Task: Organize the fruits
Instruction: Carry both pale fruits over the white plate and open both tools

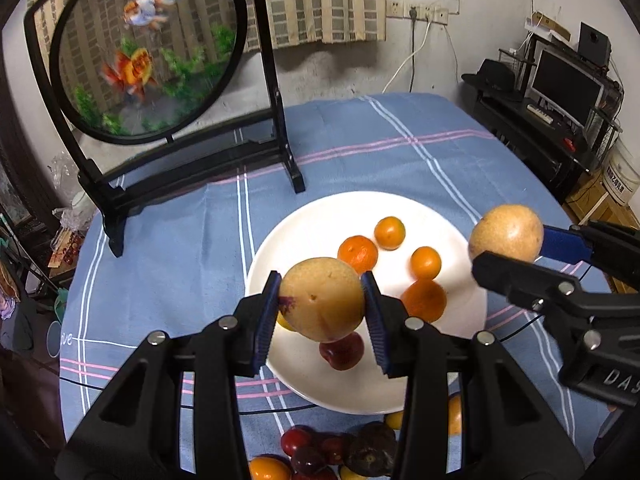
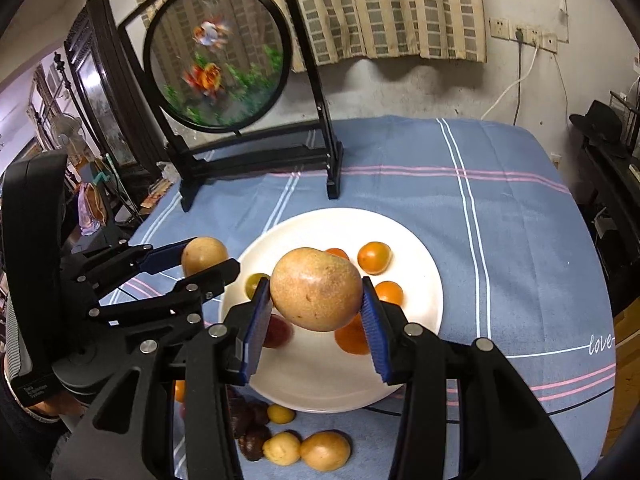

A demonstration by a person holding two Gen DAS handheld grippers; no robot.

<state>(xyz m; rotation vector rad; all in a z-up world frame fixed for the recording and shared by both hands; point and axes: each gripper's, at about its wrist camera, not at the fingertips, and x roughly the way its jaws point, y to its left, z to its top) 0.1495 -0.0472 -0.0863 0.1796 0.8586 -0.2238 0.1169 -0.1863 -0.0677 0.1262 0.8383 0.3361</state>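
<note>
My left gripper [image 1: 322, 306] is shut on a tan round fruit [image 1: 322, 298], held above the near left part of the white plate [image 1: 304, 224]. My right gripper [image 2: 316, 300] is shut on a second tan fruit [image 2: 316, 290], held above the plate [image 2: 416, 248]. In the left wrist view the right gripper [image 1: 510, 248] shows at the right with its fruit [image 1: 506, 232]; the left gripper [image 2: 200, 260] shows at the left in the right wrist view. On the plate lie several oranges [image 1: 390, 233] and a red fruit [image 1: 342, 350].
Loose dark red, yellow and orange fruits [image 2: 280, 446] lie on the blue striped tablecloth [image 2: 500, 220] in front of the plate. A black-framed round goldfish screen [image 1: 148, 48] stands at the table's back left. A thin black cable runs under the plate's near edge.
</note>
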